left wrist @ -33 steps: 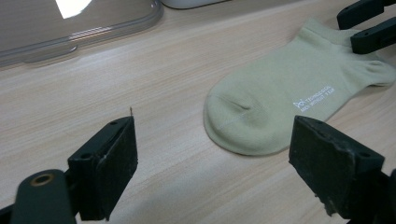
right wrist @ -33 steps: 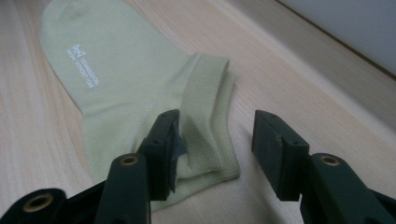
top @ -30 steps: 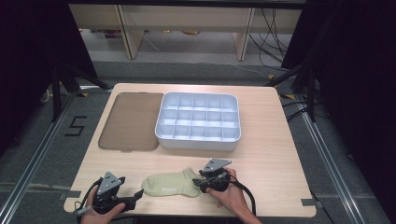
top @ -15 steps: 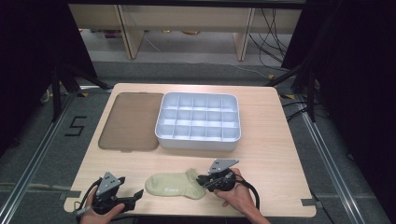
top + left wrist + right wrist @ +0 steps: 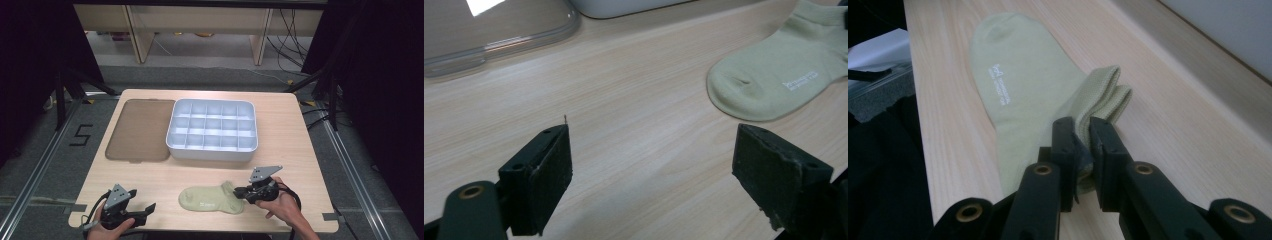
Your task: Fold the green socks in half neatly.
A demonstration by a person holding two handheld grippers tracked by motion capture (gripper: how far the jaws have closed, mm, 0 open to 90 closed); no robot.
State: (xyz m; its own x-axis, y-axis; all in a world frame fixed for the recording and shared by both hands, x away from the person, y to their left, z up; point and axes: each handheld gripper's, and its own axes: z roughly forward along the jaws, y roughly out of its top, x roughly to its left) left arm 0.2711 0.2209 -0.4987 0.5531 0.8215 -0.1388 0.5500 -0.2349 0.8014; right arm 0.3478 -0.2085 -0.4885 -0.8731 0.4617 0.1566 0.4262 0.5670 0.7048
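Right gripper (image 5: 1082,145) jaws pinch the sock (image 5: 1018,95) cuff; left gripper (image 5: 651,175) jaws wide.

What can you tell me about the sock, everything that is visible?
The sock is a pale green ankle sock of soft knit, with small white print on its side. It lies flat near the front edge of the table, toe to the left, ribbed cuff to the right. The right gripper is shut on the cuff end, which bunches in folds. The open left gripper does not touch it.

The sock's (image 5: 1013,95) small white print is too blurred to read, its heel hidden between the claw's jaws.
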